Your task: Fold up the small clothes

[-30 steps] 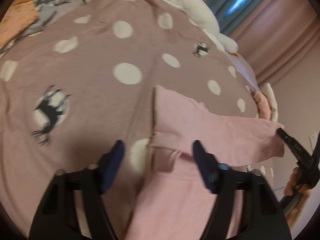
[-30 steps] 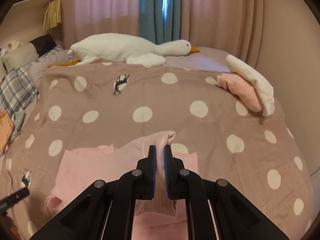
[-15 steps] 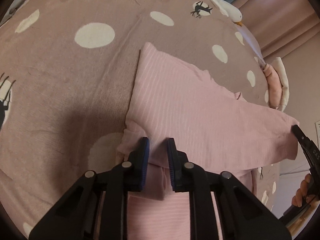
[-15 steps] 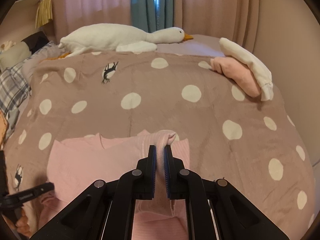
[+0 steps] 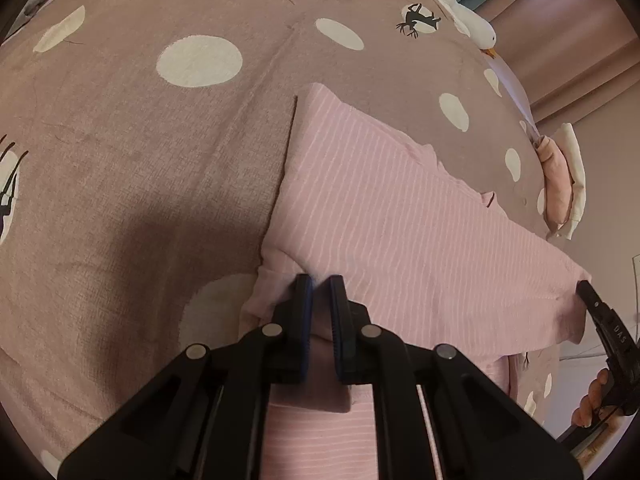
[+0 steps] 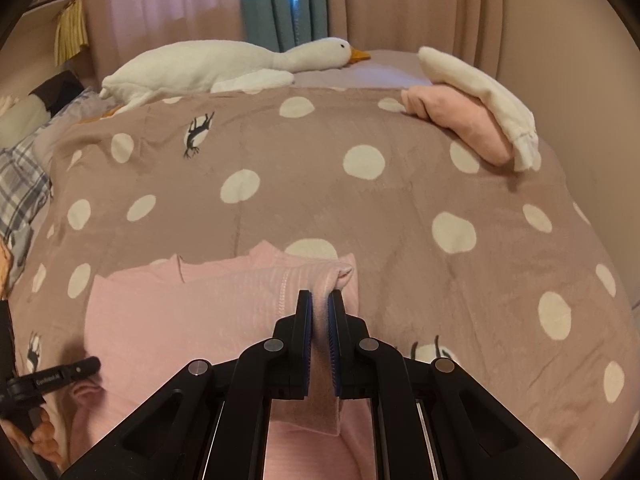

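Observation:
A pink striped garment point(image 5: 400, 220) lies spread on the dotted brown blanket point(image 5: 140, 152). My left gripper point(image 5: 320, 284) sits low on the garment's near left edge. Its jaws are closing, and a pinch of pink cloth is pressed between the pads. In the right wrist view the same garment point(image 6: 180, 312) lies at lower left. My right gripper point(image 6: 320, 298) is shut on a folded pink sleeve that stands up between its fingers. The right gripper's tip point(image 5: 600, 312) shows at the garment's far right corner, and the left gripper point(image 6: 68, 372) shows at the left edge.
A white plush goose point(image 6: 224, 68) lies along the bed's far side. Folded pink and white clothes point(image 6: 472, 120) are stacked at the far right corner. Plaid fabric point(image 6: 16, 188) lies at the left edge. Curtains hang behind the bed.
My left gripper has come down onto the garment's edge and its jaws have gone from wide apart to nearly together on the cloth. The right gripper has sunk a little, still gripping the sleeve.

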A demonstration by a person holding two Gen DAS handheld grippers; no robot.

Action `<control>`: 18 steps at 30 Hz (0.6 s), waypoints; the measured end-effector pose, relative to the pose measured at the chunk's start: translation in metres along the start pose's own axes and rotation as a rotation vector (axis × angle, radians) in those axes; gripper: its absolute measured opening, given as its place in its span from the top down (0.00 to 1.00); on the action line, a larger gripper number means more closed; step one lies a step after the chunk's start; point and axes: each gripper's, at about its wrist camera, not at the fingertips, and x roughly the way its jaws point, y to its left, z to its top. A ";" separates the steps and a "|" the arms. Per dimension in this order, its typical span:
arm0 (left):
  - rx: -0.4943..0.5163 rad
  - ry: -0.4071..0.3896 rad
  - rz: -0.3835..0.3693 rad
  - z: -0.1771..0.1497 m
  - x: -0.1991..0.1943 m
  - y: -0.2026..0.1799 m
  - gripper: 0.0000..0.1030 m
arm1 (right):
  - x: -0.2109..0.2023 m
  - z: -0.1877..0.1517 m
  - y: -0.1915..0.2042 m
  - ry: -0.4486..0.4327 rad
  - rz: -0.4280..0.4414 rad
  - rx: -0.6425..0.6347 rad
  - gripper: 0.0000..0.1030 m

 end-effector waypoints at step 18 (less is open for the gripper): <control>0.010 -0.014 0.022 -0.001 0.003 -0.002 0.89 | 0.023 -0.026 -0.022 0.082 0.006 0.056 0.92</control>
